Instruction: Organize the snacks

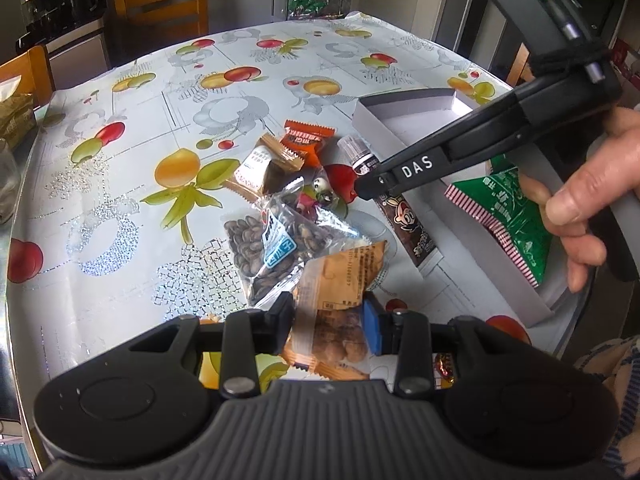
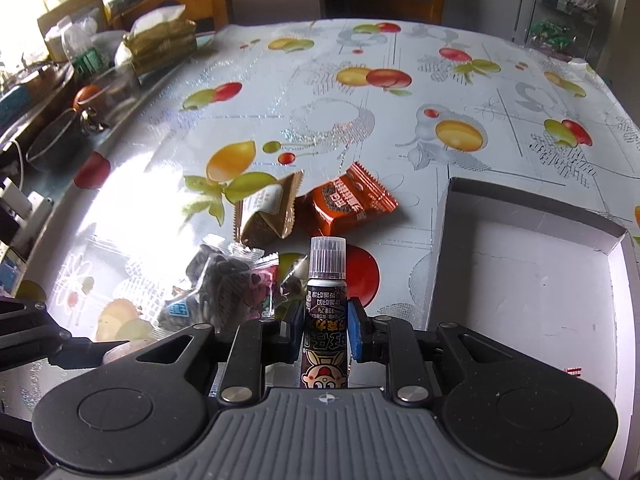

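My left gripper (image 1: 326, 330) is shut on an orange clear-fronted snack packet (image 1: 340, 300) near the table's front edge. My right gripper (image 2: 325, 330) is shut on a brown tube snack with a clear cap (image 2: 325, 300); the same tube (image 1: 394, 204) shows in the left wrist view, with the right gripper's fingers (image 1: 400, 176) clamped on it beside the white box (image 1: 404, 100). A green packet (image 1: 508, 216) lies in that box. On the table lie a seed bag (image 1: 264, 248), an orange packet (image 1: 306, 140) and a tan packet (image 1: 264, 168).
The fruit-print tablecloth (image 2: 280, 92) covers the table. The white box's inside (image 2: 520, 280) lies to the right of the right gripper. Jars, bags and clutter (image 2: 80, 60) crowd the table's far left. Wooden chairs (image 1: 164, 4) stand behind.
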The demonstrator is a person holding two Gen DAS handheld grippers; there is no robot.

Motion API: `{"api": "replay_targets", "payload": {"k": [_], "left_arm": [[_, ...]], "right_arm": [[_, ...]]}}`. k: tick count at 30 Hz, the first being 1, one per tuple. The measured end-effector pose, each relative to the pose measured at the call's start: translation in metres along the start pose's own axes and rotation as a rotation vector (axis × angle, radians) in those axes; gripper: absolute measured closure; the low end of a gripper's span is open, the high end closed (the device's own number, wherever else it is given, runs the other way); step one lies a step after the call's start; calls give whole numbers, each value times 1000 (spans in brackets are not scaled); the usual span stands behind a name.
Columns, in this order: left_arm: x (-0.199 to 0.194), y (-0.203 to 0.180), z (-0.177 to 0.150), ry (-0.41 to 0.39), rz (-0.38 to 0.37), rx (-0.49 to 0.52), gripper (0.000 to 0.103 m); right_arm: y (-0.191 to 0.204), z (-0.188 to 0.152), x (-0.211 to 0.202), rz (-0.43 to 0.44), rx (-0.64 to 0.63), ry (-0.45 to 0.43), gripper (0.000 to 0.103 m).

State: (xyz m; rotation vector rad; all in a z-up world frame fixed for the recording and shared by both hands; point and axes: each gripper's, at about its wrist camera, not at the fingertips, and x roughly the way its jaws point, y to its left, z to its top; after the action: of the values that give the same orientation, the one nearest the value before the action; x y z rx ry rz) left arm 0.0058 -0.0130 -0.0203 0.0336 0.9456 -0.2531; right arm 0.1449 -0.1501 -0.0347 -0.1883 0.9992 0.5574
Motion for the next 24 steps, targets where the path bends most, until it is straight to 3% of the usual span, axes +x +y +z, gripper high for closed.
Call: {"api": "replay_targets", "payload": {"k": [24], "left_arm": [[-18, 1, 15, -51, 91, -79, 69]], "right_arm": [[-5, -8, -41, 20, 20, -88, 79]]}}
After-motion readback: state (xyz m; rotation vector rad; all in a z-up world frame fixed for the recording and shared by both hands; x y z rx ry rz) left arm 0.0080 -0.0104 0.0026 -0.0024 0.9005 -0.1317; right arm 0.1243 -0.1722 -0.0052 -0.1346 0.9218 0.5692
